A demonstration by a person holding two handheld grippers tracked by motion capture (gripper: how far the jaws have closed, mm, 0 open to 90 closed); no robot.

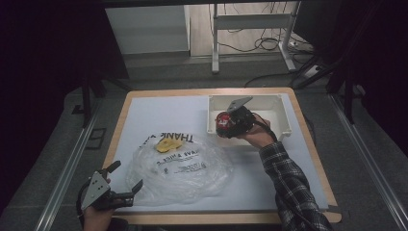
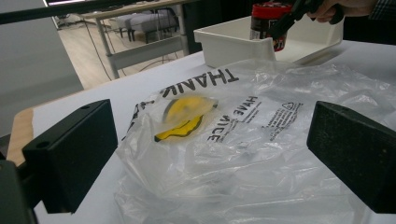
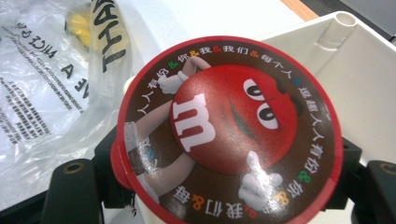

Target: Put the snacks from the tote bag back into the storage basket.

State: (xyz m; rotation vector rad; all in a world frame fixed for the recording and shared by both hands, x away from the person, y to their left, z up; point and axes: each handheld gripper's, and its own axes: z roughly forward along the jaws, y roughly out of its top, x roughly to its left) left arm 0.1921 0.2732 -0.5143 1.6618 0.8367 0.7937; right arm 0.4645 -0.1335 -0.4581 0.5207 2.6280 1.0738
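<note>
Candy tub (image 3: 229, 135) clamped in right tool (image 1: 230, 122) over white bin (image 1: 284, 118) rim — crumpled plastic bag (image 1: 180, 168) just beside; left tool (image 1: 126, 180) gapes empty at bag's edge.

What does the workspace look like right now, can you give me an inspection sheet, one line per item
Surface: white sheet on a wood-edged table.
Job's things: M&M's tub, red lid, held at the white bin's near wall; clear plastic bag printed THANK, something yellow inside.
Clutter: nothing seen.
Grippers: right gripper shut on the tub; left gripper open at the bag's edge, not touching.
Cables: loose cables on the floor behind.
Surroundings: metal table frame, dark curtains.
</note>
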